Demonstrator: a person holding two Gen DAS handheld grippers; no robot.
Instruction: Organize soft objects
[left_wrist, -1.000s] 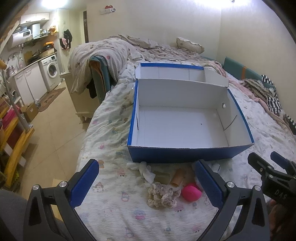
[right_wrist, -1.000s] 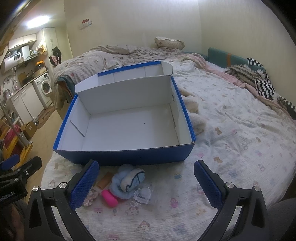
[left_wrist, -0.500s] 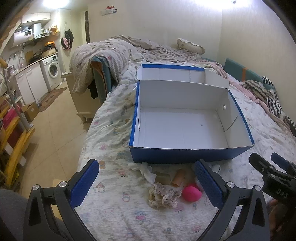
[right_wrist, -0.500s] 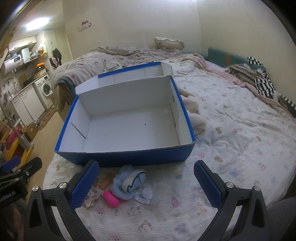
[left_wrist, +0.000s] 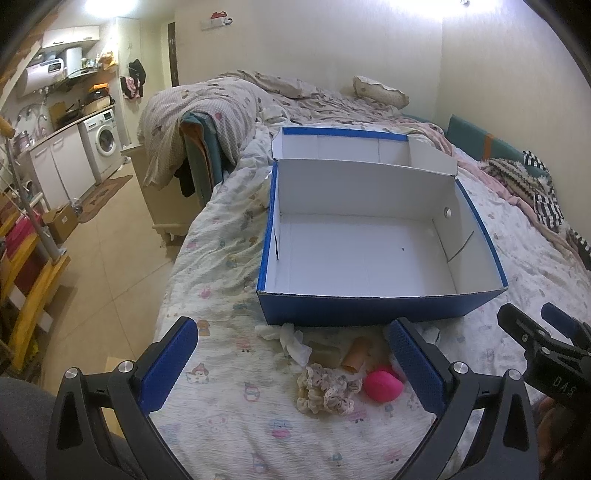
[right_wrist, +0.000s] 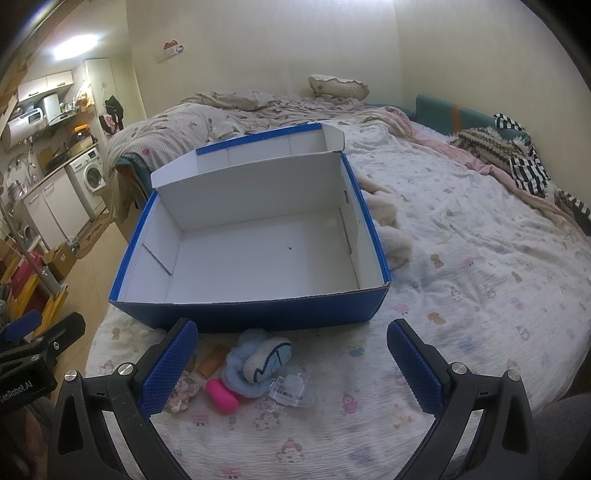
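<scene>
An empty blue box (left_wrist: 369, 306) with a white inside stands on the bed, lid flipped back; the right wrist view shows it too (right_wrist: 258, 314). In front of it lie small soft things: a cream lace scrunchie (left_wrist: 327, 389), a pink sponge (left_wrist: 382, 384) (right_wrist: 221, 397), a white cloth (left_wrist: 291, 338), a tan sponge (left_wrist: 356, 354) and a light blue plush (right_wrist: 258, 360). My left gripper (left_wrist: 291, 367) is open and empty above the scrunchie. My right gripper (right_wrist: 291, 369) is open and empty above the plush.
A clear plastic packet (right_wrist: 290, 387) lies beside the plush. A cream fluffy cloth (right_wrist: 391, 236) lies right of the box. Rumpled bedding and a pillow (left_wrist: 380, 90) are behind. The bed's left edge drops to a tiled floor (left_wrist: 103, 258). Striped clothes (right_wrist: 524, 166) lie far right.
Both grippers have drawn back slightly and tilted up, so the box and the small things sit a little lower in view. Both stay open and empty.
</scene>
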